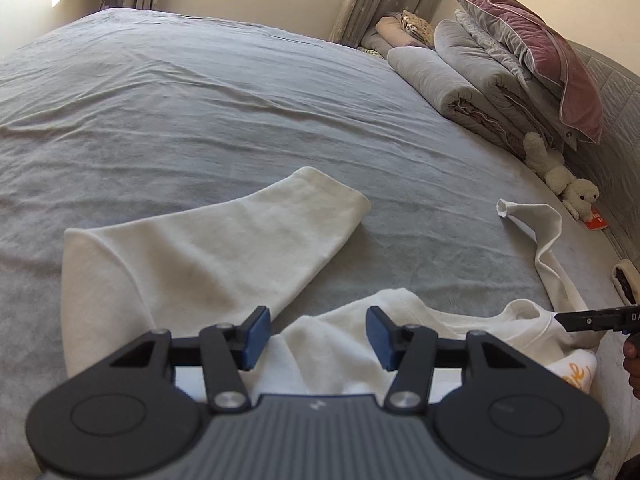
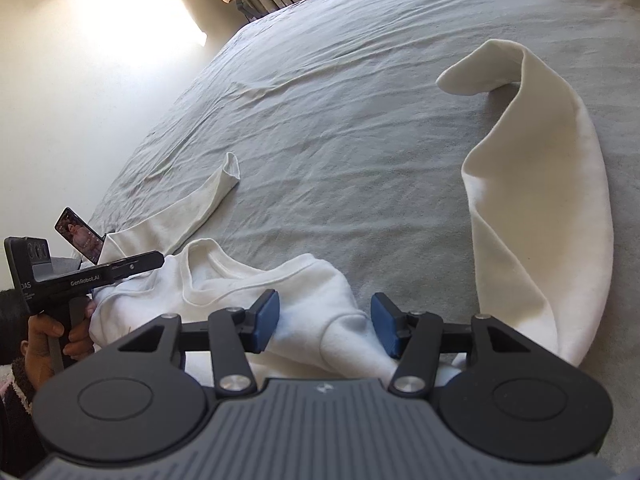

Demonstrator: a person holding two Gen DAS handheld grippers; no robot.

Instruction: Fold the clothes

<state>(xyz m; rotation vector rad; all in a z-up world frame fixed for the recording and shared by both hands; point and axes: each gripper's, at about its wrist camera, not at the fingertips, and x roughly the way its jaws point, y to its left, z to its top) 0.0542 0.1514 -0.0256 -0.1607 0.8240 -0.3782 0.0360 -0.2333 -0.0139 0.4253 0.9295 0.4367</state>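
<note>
A white sweatshirt (image 1: pixel 332 344) lies crumpled on the grey bed sheet (image 1: pixel 200 100), with an orange print (image 1: pixel 576 372) showing at its right edge. One sleeve (image 1: pixel 224 248) spreads flat to the left. The other sleeve (image 2: pixel 560 200) curves away on the right, its cuff lifted. My left gripper (image 1: pixel 318 338) is open just above the body fabric, with nothing between its blue pads. My right gripper (image 2: pixel 325 328) is open too, straddling a bunched shoulder fold (image 2: pixel 344 340) beside the collar (image 2: pixel 212 276). In the right wrist view a hand (image 2: pixel 44 332) holds the left gripper at the collar's far side.
Folded grey blankets (image 1: pixel 460 76) and a pink pillow (image 1: pixel 552 56) are stacked at the back right, against a padded headboard (image 1: pixel 608 120). A white plush toy (image 1: pixel 560 176) lies below them. A phone (image 2: pixel 80 240) stands propped at the bed's left edge. Wrinkled sheet stretches beyond the sweatshirt.
</note>
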